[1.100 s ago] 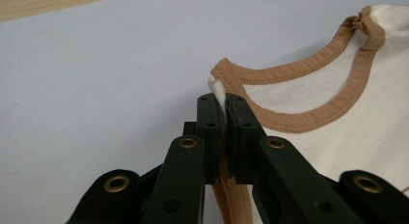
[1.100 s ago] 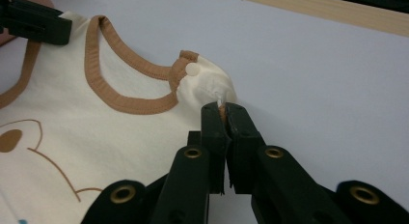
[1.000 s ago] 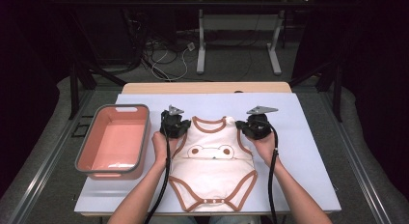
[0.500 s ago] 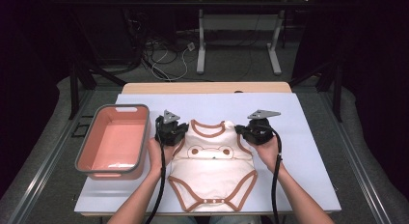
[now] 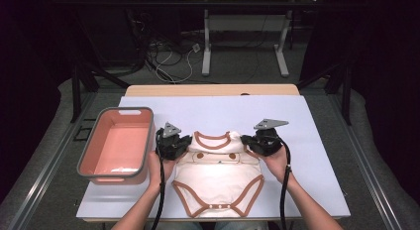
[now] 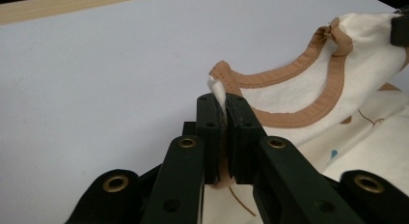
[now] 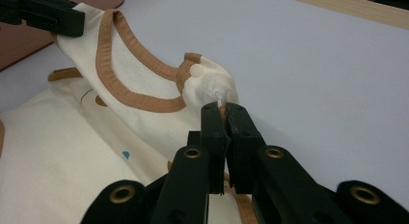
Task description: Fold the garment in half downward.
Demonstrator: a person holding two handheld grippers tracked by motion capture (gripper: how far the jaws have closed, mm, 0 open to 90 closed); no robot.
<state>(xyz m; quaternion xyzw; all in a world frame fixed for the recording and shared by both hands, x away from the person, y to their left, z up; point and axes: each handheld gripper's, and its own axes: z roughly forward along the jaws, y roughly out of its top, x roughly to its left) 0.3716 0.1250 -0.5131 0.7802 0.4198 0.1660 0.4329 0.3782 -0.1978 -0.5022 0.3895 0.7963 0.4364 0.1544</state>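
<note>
Bodysuit [image 5: 218,173] beside the bin [image 5: 118,144] is pinched at each shoulder by the closed left gripper [image 6: 222,99] and right gripper [image 7: 222,108]; thin folds may slip if pulled unevenly.

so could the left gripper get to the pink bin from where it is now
Probably yes: the pink bin sits right beside the left gripper with nothing between them. But that gripper is shut on the bodysuit shoulder, so it would need to let go or carry the cloth along.

The bodysuit [image 5: 218,173] lay on the surface [image 5: 297,116] before me, between my left hand-held gripper [image 5: 185,145] and right hand-held gripper [image 5: 246,141]; the tub [image 5: 117,143] sat to its left.
</note>
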